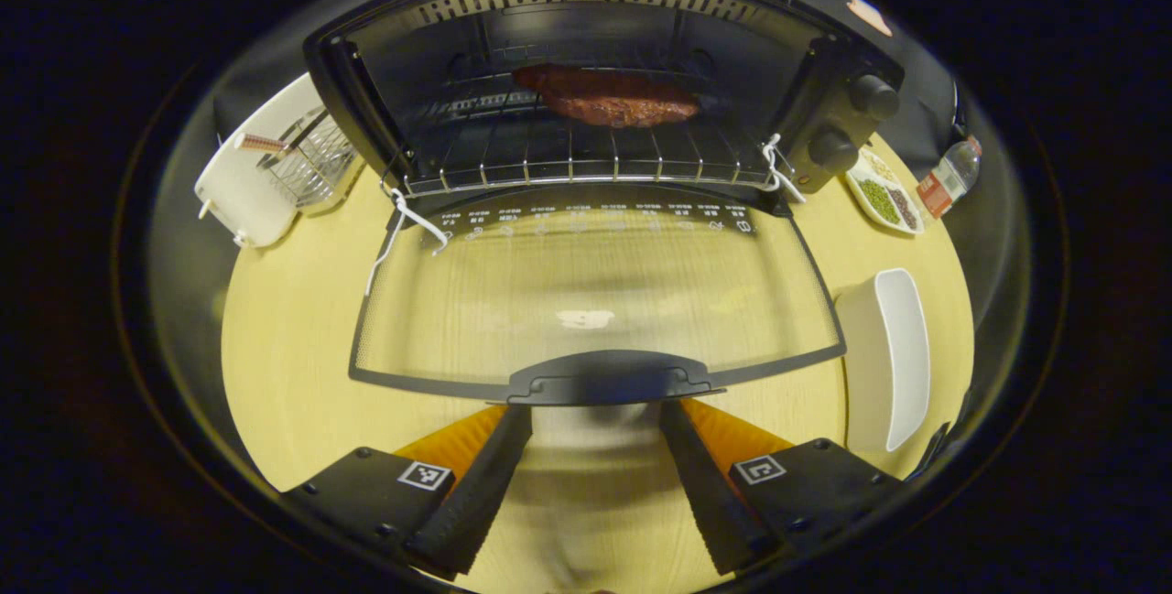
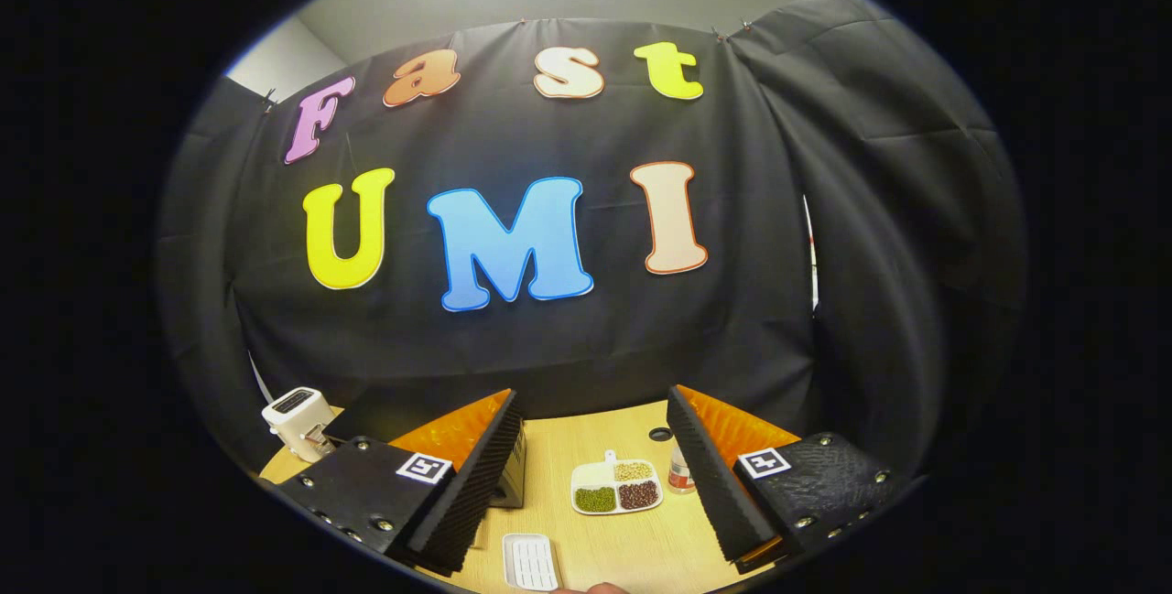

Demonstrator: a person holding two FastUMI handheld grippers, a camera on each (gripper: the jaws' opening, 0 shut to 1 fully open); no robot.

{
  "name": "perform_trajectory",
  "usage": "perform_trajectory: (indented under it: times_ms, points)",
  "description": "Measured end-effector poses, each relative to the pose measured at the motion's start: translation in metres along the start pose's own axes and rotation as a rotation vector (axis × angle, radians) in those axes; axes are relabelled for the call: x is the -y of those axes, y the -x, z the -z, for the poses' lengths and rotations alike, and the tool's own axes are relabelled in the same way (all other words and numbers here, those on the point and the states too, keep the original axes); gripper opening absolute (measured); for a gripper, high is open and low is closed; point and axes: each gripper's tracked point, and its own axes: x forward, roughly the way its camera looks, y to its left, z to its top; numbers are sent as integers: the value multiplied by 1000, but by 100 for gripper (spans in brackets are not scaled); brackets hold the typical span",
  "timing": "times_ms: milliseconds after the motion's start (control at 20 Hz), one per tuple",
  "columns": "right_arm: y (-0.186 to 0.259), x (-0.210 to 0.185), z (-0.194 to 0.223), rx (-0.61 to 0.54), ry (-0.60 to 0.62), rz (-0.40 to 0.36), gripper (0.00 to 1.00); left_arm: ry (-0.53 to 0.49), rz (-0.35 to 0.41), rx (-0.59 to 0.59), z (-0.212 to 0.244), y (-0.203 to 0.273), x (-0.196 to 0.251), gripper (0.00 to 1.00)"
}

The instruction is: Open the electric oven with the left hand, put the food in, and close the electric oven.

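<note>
The oven door's handle (image 1: 612, 377) lies straight ahead of the left claw (image 1: 595, 475), its long axis crosswise to the wide, empty fingers. The meat (image 1: 606, 98) rests on the oven rack (image 1: 586, 159). The right claw (image 2: 595, 475) is raised, wide, farther off.

Black cloth wall (image 2: 513, 347), wooden table (image 2: 641, 548)

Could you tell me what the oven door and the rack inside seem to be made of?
The oven door looks like clear glass in a dark frame: the table shows through and it reflects light. The rack looks like bright metal wire, thin shiny bars.
</note>
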Motion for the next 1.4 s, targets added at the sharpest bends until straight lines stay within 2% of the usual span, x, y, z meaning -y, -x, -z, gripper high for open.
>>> perform_trajectory:
  times_ms: [50,100,250,300,450,500,750,900,1000,1050,1200,1250,1400]
  points:
    - [0,-1,-1,1,2,1,98,6,5,-2,0,1,0,100]
    - [1,-2,-2,3,3,-2,98,8,8,0,0,2,0,96]
    - [2,-6,-4,7,13,-10,98,-7,10,19,-2,10,0,96]
    - [2,-8,-5,8,14,-13,98,-9,11,27,-3,14,0,100]
    - [2,-14,-4,8,15,-26,98,-8,18,58,-5,27,0,96]
    - [1,-18,-4,8,15,-32,98,-9,20,69,-6,31,1,100]
    - [0,-31,-5,10,14,-63,98,2,34,111,-13,49,1,100]
    - [1,-36,-6,16,15,-75,98,4,38,138,-18,59,1,96]
    - [3,-36,-4,15,13,-78,98,14,43,155,-21,64,2,100]
    - [4,-36,-4,14,10,-77,98,20,44,160,-22,66,1,97]
    - [6,-34,-2,11,8,-73,98,19,43,189,-28,73,1,96]
    - [6,-33,0,8,9,-71,98,21,44,197,-30,76,1,100]
    - [9,-32,2,2,-2,-65,98,38,57,215,-36,83,1,96]
